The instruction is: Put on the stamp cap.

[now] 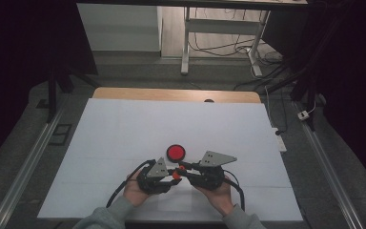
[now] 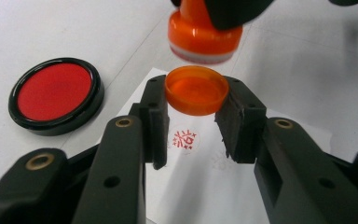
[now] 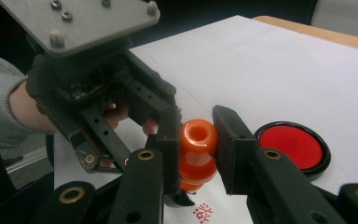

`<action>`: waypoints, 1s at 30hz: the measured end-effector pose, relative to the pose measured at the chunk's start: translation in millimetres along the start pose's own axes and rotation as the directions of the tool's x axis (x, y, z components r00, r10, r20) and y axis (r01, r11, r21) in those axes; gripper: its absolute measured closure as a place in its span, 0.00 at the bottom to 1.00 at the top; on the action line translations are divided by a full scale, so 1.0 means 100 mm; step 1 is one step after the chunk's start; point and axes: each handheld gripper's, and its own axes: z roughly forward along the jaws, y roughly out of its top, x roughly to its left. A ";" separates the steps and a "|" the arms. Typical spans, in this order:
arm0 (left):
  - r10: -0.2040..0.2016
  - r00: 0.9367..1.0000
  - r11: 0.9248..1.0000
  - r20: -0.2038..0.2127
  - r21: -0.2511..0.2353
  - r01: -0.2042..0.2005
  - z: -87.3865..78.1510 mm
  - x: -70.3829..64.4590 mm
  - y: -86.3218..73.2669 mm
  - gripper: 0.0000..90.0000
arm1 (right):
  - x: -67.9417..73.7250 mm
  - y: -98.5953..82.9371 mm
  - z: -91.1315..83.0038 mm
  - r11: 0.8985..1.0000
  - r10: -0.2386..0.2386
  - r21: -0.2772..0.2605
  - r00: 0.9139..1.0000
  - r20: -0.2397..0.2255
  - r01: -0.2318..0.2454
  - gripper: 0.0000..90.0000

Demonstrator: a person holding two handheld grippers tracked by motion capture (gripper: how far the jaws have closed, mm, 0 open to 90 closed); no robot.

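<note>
Near the table's front edge, high view: left gripper (image 1: 167, 172) and right gripper (image 1: 187, 168), each in a hand, angle inward with tips nearly meeting just below the red ink pad (image 1: 176, 152) on the white sheet (image 1: 124, 129). Left gripper view: jaws clamp an orange cap (image 2: 196, 89), hollow side up, directly beneath the stamp (image 2: 204, 35), above a red imprint (image 2: 184, 139) on paper. Right gripper view: jaws grip the orange stamp's waist (image 3: 197, 156), long axis upright, handle end up, face down.
</note>
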 end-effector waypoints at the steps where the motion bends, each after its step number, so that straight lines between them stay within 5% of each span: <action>1: 0.000 1.000 1.000 0.000 -0.003 0.000 0.00 0.00 0.00 0.71 | 0.00 0.00 0.01 1.000 0.000 0.002 1.000 -0.001 0.000 0.79; 30: 0.000 1.000 1.000 0.007 -0.026 0.000 -0.03 -0.02 0.02 0.72 | 0.03 -0.03 0.05 1.000 -0.009 0.009 1.000 -0.015 0.009 0.79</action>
